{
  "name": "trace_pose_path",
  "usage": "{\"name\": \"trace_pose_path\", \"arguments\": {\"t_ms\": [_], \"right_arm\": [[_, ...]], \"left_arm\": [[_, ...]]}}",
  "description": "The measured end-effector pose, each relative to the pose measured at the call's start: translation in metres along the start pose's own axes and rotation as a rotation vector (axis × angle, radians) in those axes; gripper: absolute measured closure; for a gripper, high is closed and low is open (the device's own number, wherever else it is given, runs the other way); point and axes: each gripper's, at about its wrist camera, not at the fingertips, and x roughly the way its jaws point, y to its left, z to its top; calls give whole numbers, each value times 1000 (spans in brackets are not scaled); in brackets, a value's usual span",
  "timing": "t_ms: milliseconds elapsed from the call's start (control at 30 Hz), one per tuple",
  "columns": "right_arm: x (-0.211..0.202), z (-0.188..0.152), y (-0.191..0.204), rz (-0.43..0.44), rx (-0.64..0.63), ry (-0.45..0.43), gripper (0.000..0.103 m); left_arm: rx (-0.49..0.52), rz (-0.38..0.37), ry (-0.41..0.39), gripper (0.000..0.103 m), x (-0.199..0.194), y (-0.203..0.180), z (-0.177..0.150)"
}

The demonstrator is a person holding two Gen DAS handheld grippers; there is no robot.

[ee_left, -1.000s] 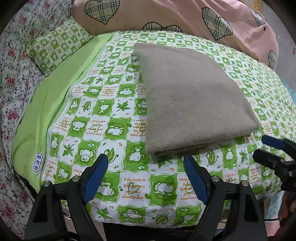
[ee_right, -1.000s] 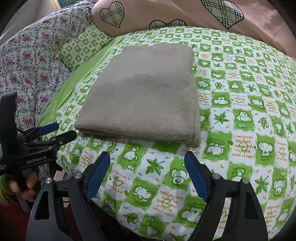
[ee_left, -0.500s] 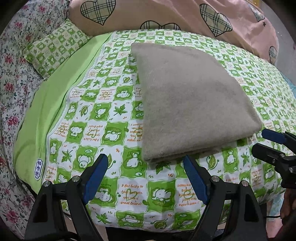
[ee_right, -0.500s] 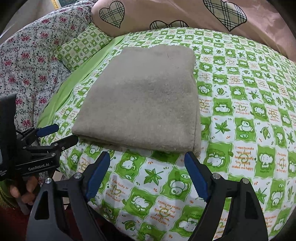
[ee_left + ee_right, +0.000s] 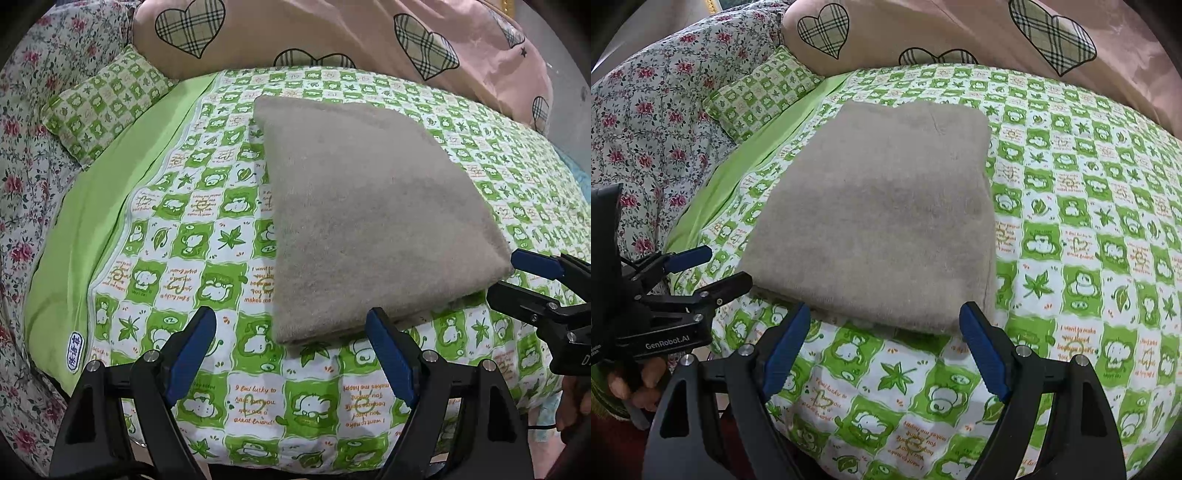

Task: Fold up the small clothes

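Here we have both pairs of fingers spread wide and empty, each hovering just short of the near edge of the cloth (image 5: 369, 221), a grey-beige piece already folded into a thick rectangle on the green-checked bed (image 5: 207, 229).

In the left wrist view the cloth fills the centre and right of the frame. Its near-left corner sits just above the gap of the left gripper (image 5: 291, 354), and its long axis runs from that corner up toward the pink heart pillow (image 5: 332, 40) at the top. The right gripper (image 5: 517, 280) shows at the right edge of this frame, its fingertips just beside the cloth's near-right corner.

In the right wrist view the cloth's (image 5: 879, 206) near edge lies just above the right gripper (image 5: 886, 343), with the near-right corner close to the right-hand finger. The left gripper (image 5: 713, 269) pokes in from the left of that frame, level with the near-left corner.

So we judge each hand equally near its own corner. Next comes closing on those two near corners and carrying them away from us, along the long axis.
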Motion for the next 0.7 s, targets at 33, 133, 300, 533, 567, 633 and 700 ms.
{"name": "trace_pose_path", "arguments": {"t_ms": [33,133,300,533,567,633,700], "right_arm": [[0,2,0,0,-4,-1,20],[2,7,1,-1,-10,-5,20],[4,12,1,1,-13,-8,19],[9,16,-1,3,-11,1,19],[10,17,-1,5,-10,1,19],[11,19,-2,9,-10,1,18],[11,21,-2,11,-11,1,18]], "left_arm": [[0,-1,-1,19,0,0,1],[0,-3,-3,19,1,-1,3],[-8,-6,-8,19,2,-1,6],[-25,-12,-13,19,3,2,13],[-26,-13,-14,19,3,2,14],[-29,-14,-16,19,3,2,16],[-32,-16,-16,19,4,2,18]]}}
